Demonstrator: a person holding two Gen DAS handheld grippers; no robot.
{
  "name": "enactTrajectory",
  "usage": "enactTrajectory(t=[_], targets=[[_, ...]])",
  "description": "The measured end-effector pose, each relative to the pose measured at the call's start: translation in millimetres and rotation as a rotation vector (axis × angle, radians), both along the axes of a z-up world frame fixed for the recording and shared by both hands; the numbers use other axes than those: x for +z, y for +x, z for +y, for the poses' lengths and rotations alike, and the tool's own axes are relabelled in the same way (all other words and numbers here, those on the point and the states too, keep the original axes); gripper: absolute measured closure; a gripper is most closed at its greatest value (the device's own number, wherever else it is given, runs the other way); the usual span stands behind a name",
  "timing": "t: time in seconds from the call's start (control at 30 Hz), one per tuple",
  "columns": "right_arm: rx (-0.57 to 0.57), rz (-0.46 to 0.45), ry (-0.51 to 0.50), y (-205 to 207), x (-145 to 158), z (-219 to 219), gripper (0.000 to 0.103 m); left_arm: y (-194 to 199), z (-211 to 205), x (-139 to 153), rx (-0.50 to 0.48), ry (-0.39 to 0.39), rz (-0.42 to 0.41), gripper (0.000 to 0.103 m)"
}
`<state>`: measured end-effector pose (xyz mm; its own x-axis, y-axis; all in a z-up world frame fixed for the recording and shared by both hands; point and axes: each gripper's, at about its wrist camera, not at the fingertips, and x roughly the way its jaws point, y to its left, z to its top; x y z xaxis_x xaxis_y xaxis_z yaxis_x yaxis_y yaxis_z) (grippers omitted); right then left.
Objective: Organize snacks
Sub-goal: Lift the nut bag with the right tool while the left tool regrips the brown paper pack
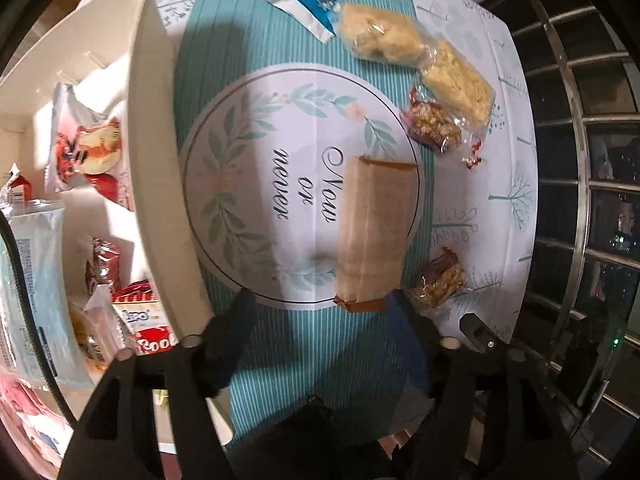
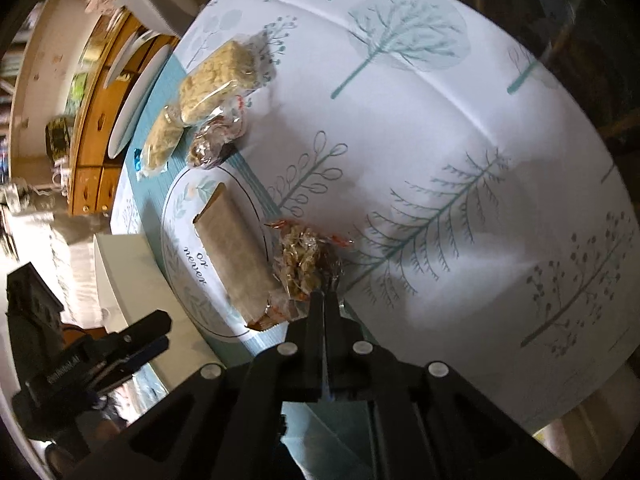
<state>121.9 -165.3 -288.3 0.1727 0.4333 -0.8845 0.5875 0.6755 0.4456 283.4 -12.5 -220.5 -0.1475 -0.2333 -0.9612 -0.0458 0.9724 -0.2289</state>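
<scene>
A brown paper-wrapped bar [image 1: 374, 232] [image 2: 236, 256] lies on the round "Now or never" print of the tablecloth. My left gripper [image 1: 322, 316] hangs open just short of the bar's near end, with nothing between its fingers. A nut snack in clear wrap [image 1: 438, 278] [image 2: 304, 264] lies beside the bar. My right gripper [image 2: 324, 296] is shut, its tips pinching the near edge of that wrap. Farther off lie a second nut snack [image 1: 434, 126], two pale rice-crisp bars [image 1: 380, 32] [image 1: 460, 80] and a blue-and-white packet [image 1: 300, 4].
A white divided box [image 1: 156, 160] [image 2: 128, 272] stands along the left, holding several packets. A metal railing [image 1: 560, 160] runs past the table's right edge. In the right wrist view a wooden cabinet [image 2: 100, 140] stands beyond the far end.
</scene>
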Motion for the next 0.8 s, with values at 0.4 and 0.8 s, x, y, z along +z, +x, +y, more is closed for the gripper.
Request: enactTrajectory(t=[0.4,0.8], targets=[[0.012,0.040,0.008,26.9,-9.9,6.3,0.058,28.4,-32.8,-30.1,-0.035,0.035,0.012,0.027],[0.123,0.068,-0.139,49.3,-5.7,29.5,0.050,44.5,-57.7,-62.2,-0.053,0.086,0.070,0.027]])
